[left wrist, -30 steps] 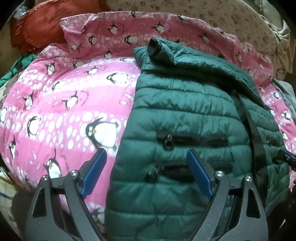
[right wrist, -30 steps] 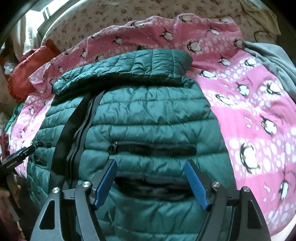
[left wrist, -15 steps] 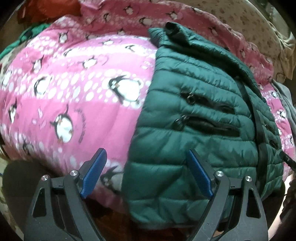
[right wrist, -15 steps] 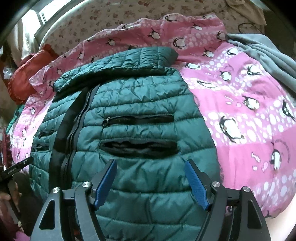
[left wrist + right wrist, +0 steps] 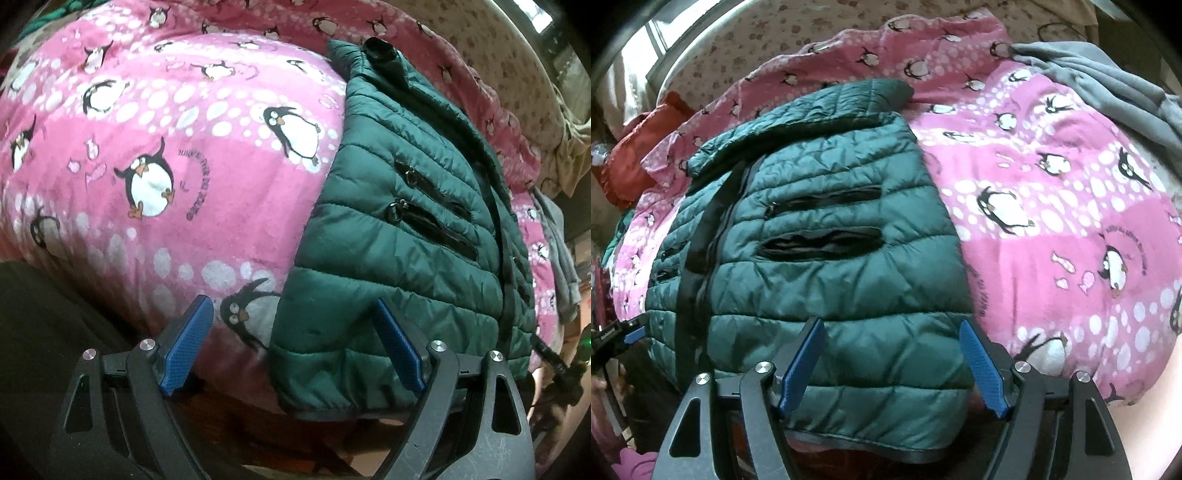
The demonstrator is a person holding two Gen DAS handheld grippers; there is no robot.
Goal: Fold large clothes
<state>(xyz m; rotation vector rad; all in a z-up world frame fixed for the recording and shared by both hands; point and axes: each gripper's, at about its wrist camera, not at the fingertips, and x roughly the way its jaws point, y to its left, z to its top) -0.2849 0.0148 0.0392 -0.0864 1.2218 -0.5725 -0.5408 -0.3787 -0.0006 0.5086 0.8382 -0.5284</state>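
A dark green quilted jacket [image 5: 406,229] lies front up on a pink penguin blanket [image 5: 184,155], zipped, its collar at the far end. Its hem hangs at the bed's near edge. My left gripper [image 5: 293,345] is open over the hem's left corner, which sits between the blue pads without being pinched. In the right wrist view the jacket [image 5: 827,229] fills the middle and left. My right gripper [image 5: 892,365] is open as well, with the hem's right corner between its fingers. The left gripper's tip [image 5: 631,332] shows at that view's far left.
A grey garment [image 5: 1108,85] lies on the blanket's far right. A red cushion [image 5: 646,147] sits at the far left, with a beige patterned sheet [image 5: 775,37] behind. Below the bed's near edge everything is dark.
Both grippers have drawn back and sunk toward the bed's near edge, from over the pockets to the hem. The left view has rolled. Both pairs of jaws stayed equally wide.
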